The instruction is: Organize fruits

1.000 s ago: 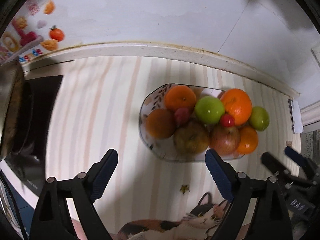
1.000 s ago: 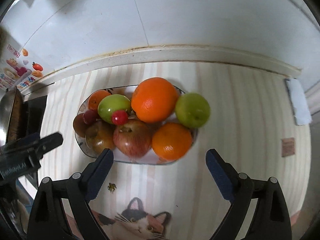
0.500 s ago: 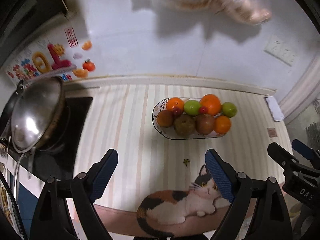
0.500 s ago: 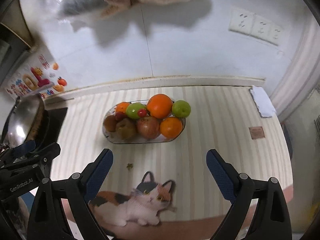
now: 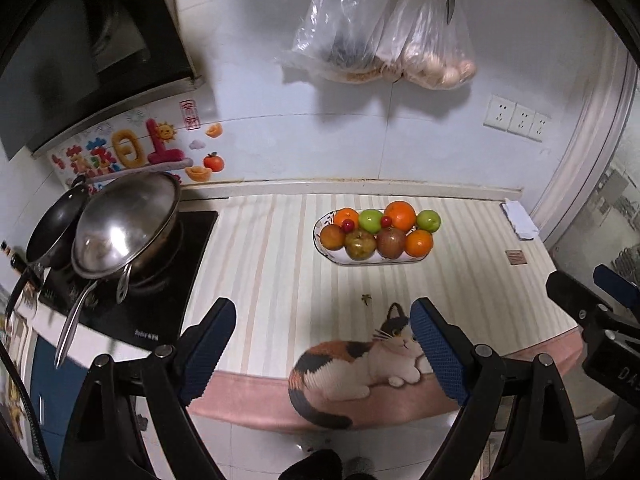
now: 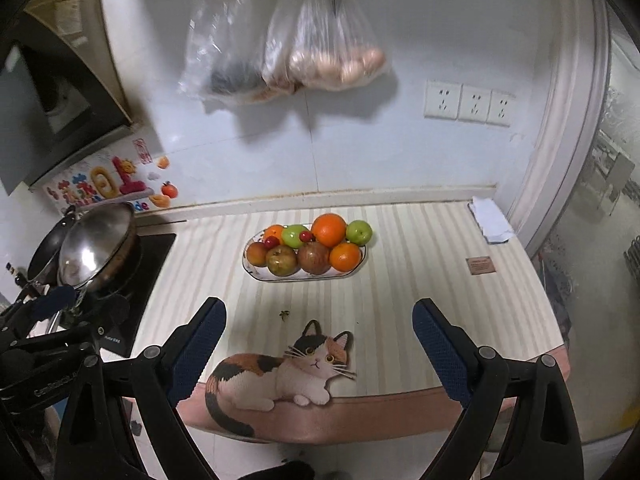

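An oval glass plate (image 5: 340, 258) (image 6: 256, 274) stands on the striped counter, piled with oranges (image 5: 400, 215) (image 6: 329, 230), green apples (image 5: 370, 221) (image 6: 359, 232), red-brown apples (image 5: 391, 243) (image 6: 313, 257) and small red fruits (image 5: 348, 224) (image 6: 306, 235). My left gripper (image 5: 322, 320) is open and empty, held well back from the plate over the counter's front edge. My right gripper (image 6: 318, 320) is also open and empty, equally far back. The right gripper shows at the right edge of the left wrist view (image 5: 592, 300).
A stove with a lidded pan (image 5: 124, 220) (image 6: 96, 246) and a wok is at the left. A cat-print mat (image 5: 360, 364) (image 6: 288, 372) covers the front edge. Plastic bags (image 5: 384, 40) and scissors hang on the wall. A folded cloth (image 6: 490, 220) lies far right.
Both grippers have pulled far back and up from just in front of the plate. The view now takes in the whole counter, stove and wall. Both stayed open and empty.
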Demonstrator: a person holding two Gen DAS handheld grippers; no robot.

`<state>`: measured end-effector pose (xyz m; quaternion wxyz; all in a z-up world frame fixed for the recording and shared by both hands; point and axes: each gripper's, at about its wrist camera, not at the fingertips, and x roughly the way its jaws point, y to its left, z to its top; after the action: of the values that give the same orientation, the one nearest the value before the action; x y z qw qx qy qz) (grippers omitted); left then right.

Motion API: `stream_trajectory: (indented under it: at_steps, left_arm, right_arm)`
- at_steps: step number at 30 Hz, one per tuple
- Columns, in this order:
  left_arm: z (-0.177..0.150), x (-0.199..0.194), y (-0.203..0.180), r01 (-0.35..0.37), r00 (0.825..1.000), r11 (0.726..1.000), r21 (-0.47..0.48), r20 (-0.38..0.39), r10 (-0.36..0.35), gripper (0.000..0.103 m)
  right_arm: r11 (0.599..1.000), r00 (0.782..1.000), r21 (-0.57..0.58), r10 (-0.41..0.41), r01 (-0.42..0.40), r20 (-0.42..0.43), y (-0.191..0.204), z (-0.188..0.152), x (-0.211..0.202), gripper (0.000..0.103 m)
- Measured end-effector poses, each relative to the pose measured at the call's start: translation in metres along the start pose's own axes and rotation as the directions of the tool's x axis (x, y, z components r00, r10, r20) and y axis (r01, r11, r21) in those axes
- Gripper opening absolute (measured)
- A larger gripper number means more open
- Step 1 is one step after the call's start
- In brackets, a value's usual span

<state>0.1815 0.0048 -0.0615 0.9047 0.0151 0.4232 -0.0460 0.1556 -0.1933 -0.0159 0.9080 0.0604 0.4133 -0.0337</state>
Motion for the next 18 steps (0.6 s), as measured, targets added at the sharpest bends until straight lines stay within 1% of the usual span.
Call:
stream_trajectory:
  at_steps: [4,8,9,15,18]
  left_arm:
    - [-0.019,-0.026,-0.006,-0.007,1.000,1.000,-0.015,0.021,0.008,0.089]
    - [-0.035,-0.048,-0.011,-0.017,0.999,1.000,-0.026,0.034,0.018,0.089]
    - [-0.040,-0.054,-0.012,-0.026,0.999,0.999,-0.029,0.038,0.027,0.089]
    - [-0.057,-0.080,-0.013,-0.025,0.998,0.999,-0.042,0.053,0.027,0.089]
    - [-0.062,-0.087,-0.009,-0.006,0.998,0.999,-0.048,0.062,0.009,0.089]
  right_arm:
    - [1.000,0.999,-0.018,0.014,-0.014,0.042,-0.001,-0.017,-0.040,0.096]
    - [0.999,0.998,-0.041,0.030,-0.027,0.059,-0.002,-0.034,-0.071,0.096]
    - [0.998,0.998,-0.045,0.038,-0.035,0.053,-0.002,-0.038,-0.075,0.096]
    - [0.997,0.997,-0.044,0.058,-0.055,0.056,-0.006,-0.058,-0.104,0.096]
    - [0.998,0.996,-0.044,0.058,-0.055,0.064,-0.004,-0.065,-0.115,0.096]
